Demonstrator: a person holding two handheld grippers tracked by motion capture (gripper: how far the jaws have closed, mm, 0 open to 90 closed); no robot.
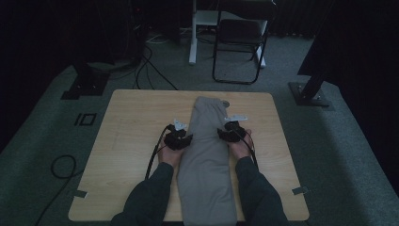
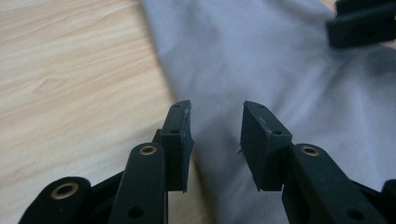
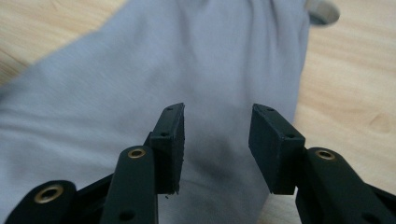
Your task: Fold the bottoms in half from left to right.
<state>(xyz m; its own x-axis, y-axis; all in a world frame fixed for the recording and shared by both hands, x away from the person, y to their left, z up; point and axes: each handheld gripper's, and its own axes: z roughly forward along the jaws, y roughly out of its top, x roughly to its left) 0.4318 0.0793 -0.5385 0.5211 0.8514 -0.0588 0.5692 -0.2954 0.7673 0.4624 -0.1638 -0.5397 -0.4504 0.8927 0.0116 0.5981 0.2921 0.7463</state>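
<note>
A grey cloth (image 1: 205,155), folded into a long narrow strip, lies down the middle of the surface (image 1: 131,122), running from near the far edge to the near edge, where its end hangs just over. The left tool (image 1: 180,140) sits at the strip's left edge and the right tool (image 1: 230,132) at its right edge, about halfway along, one on each side (a matched pair of holds, by the look of it). In the left gripper view the jaws stand apart over the cloth's edge with nothing pinched between them; the right gripper view shows the same, jaws parted above the fabric, pads clear of it. That symmetric placement suits squaring the fold or taking both long edges together for a next fold. A small round thing (image 3: 323,10) lies by the cloth's far end, touching or just beside it; I cannot tell which. Bare wood lies wide on both sides of the strip, so either hand has room to swing outward, and the far edge is free too.
</note>
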